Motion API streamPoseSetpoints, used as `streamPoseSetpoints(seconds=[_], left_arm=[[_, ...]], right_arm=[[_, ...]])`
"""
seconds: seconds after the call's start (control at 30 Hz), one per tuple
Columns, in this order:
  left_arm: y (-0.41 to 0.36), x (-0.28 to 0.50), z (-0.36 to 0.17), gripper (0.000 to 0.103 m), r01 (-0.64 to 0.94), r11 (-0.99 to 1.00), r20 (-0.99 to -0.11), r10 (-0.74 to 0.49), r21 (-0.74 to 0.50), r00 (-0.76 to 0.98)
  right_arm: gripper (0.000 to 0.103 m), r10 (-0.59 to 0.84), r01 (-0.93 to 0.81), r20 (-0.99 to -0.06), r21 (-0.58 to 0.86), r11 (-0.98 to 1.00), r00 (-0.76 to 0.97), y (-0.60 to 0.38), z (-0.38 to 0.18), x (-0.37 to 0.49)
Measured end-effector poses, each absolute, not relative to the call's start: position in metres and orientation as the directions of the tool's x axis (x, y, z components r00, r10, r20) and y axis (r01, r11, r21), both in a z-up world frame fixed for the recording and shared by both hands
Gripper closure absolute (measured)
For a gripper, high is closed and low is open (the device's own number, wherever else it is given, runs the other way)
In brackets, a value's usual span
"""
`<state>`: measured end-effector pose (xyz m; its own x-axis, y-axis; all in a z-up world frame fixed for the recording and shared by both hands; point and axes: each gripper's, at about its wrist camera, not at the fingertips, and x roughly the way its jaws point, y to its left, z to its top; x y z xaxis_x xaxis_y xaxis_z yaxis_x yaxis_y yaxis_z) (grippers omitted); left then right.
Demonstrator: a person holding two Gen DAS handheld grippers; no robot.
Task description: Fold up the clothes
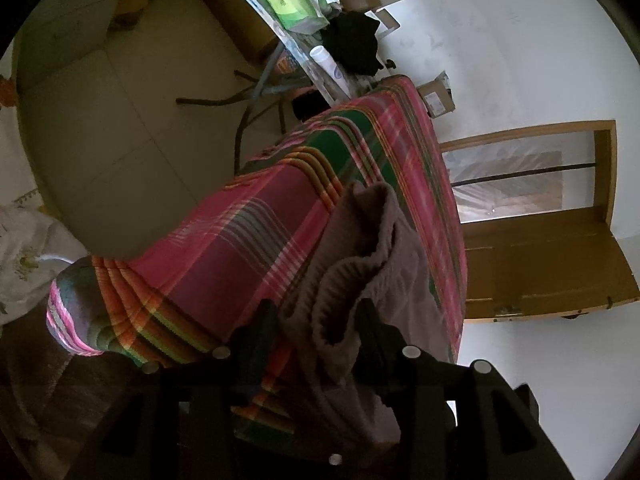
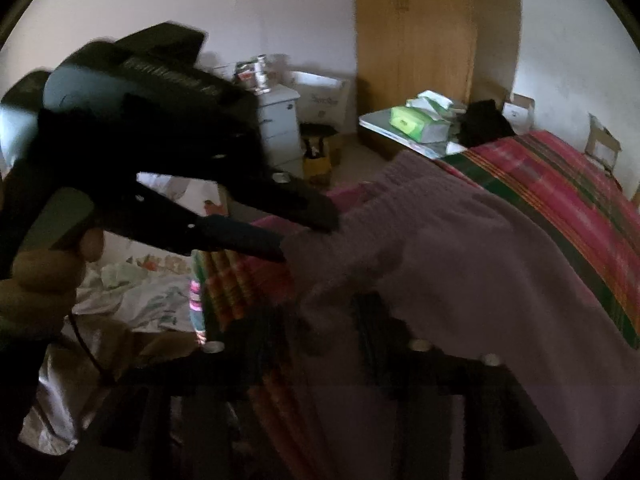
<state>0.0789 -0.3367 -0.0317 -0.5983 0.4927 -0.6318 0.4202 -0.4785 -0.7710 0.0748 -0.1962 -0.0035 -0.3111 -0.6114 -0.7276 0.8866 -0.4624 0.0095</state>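
A mauve knit garment (image 1: 360,264) with a ribbed band lies bunched on a bed under a pink and green plaid blanket (image 1: 240,248). In the left wrist view my left gripper (image 1: 314,316) stands open, its dark fingers on either side of a loose fold of the ribbed band. The right wrist view shows the garment (image 2: 460,248) spread wider over the blanket (image 2: 560,184). There the left gripper (image 2: 308,238), held by a hand (image 2: 44,280), has its tips apart at the cloth's left edge. My right gripper (image 2: 316,326) is open low over the garment's near edge, blurred and dark.
A folding table (image 2: 376,124) beyond the bed holds green tissue packs (image 2: 416,124) and a black cloth (image 2: 488,120). A wooden wardrobe (image 2: 416,32) and white drawers (image 2: 280,120) stand behind. White floral bedding (image 2: 140,292) lies to the left. A cardboard box (image 2: 604,144) sits by the wall.
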Motion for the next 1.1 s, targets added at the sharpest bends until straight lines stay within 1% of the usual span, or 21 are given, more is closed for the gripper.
streamPoseSetpoints(seconds=[0.1,0.17,0.2,0.4,0.5,0.67,0.73,0.8,0.97,1.0,1.07,1.1], left_arm=[[-0.338,0.080,-0.033,0.061,0.423,-0.461,-0.622,0.505,-0.780,-0.598],[-0.339,0.080,-0.035,0.061,0.423,-0.447,-0.613,0.514,-0.789,-0.600],[-0.340,0.080,-0.035,0.061,0.423,-0.437,-0.607,0.519,-0.793,-0.601],[-0.347,0.081,-0.032,0.061,0.378,-0.333,-0.504,0.565,-0.864,-0.654],[-0.342,0.079,-0.025,0.061,0.357,-0.347,-0.497,0.566,-0.867,-0.657],[-0.341,0.078,-0.027,0.061,0.356,-0.332,-0.486,0.572,-0.874,-0.660],[-0.342,0.079,-0.026,0.061,0.350,-0.328,-0.479,0.575,-0.877,-0.663],[-0.343,0.079,-0.026,0.061,0.347,-0.325,-0.475,0.577,-0.880,-0.664],[-0.342,0.080,-0.025,0.061,0.344,-0.321,-0.471,0.579,-0.882,-0.666],[-0.343,0.080,-0.025,0.060,0.341,-0.322,-0.469,0.578,-0.883,-0.668],[-0.346,0.080,-0.025,0.051,0.346,-0.316,-0.468,0.564,-0.883,-0.680],[-0.347,0.079,-0.025,0.048,0.346,-0.313,-0.466,0.561,-0.884,-0.684]], right_arm=[[0.048,-0.587,0.884,-0.726,-0.059,-0.463,-0.357,-0.202,-0.006,0.081],[0.048,-0.579,0.879,-0.725,-0.075,-0.471,-0.373,-0.204,-0.007,0.081],[0.048,-0.578,0.877,-0.724,-0.075,-0.474,-0.375,-0.205,-0.008,0.081],[0.048,-0.581,0.865,-0.717,-0.063,-0.497,-0.385,-0.203,-0.009,0.076],[0.048,-0.574,0.851,-0.713,-0.059,-0.522,-0.402,-0.203,-0.009,0.073],[0.057,-0.566,0.836,-0.709,-0.060,-0.546,-0.421,-0.203,-0.008,0.071],[0.062,-0.565,0.829,-0.707,-0.052,-0.557,-0.424,-0.202,-0.007,0.068],[0.063,-0.568,0.822,-0.706,-0.033,-0.569,-0.422,-0.200,-0.006,0.065],[0.076,-0.569,0.809,-0.694,-0.031,-0.587,-0.440,-0.199,-0.005,0.063],[0.078,-0.569,0.807,-0.693,-0.031,-0.590,-0.443,-0.198,-0.005,0.063],[0.080,-0.571,0.805,-0.688,-0.032,-0.593,-0.448,-0.196,-0.005,0.064],[0.084,-0.572,0.803,-0.685,-0.033,-0.594,-0.451,-0.195,-0.004,0.065]])
